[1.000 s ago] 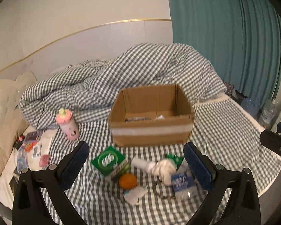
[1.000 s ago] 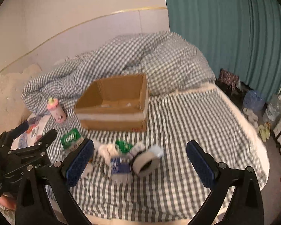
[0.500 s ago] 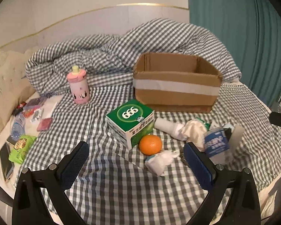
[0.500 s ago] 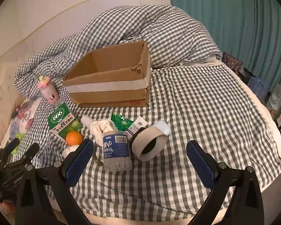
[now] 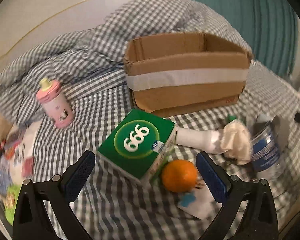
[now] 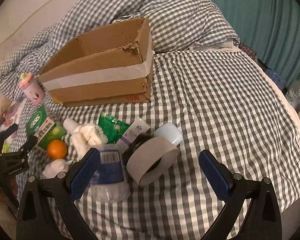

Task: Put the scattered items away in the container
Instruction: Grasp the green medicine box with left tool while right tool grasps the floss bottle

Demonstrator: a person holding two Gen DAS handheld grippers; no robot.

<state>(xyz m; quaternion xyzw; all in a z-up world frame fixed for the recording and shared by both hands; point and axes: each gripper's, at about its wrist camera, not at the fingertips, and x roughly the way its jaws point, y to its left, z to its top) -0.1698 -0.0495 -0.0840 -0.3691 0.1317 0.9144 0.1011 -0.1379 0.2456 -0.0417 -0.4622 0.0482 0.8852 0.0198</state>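
An open cardboard box (image 5: 187, 84) (image 6: 102, 74) with a white tape band sits on the checked bed. In front of it lie a green "666" carton (image 5: 137, 143) (image 6: 43, 125), an orange (image 5: 179, 175) (image 6: 57, 149), a white tube with crumpled cloth (image 5: 210, 140), a blue-labelled plastic bottle (image 5: 267, 156) (image 6: 110, 169), a beige tape roll (image 6: 153, 161), a green sachet (image 6: 112, 129) and a small white tube (image 6: 133, 135). My left gripper (image 5: 145, 172) is open, low over the carton and orange. My right gripper (image 6: 150, 170) is open around the bottle and tape roll.
A pink bottle (image 5: 55, 104) (image 6: 32, 89) stands left of the box. Small packets (image 5: 16, 160) lie at the bed's left edge. A rumpled checked duvet (image 6: 170, 10) is heaped behind the box. Teal curtains (image 6: 270, 20) hang on the right; bare checked sheet (image 6: 230, 100) stretches right of the pile.
Both grippers have dropped lower and closer to the pile of items; the carton, orange, bottle and tape roll now look much larger. Jaws stay open, nothing taken hold of.
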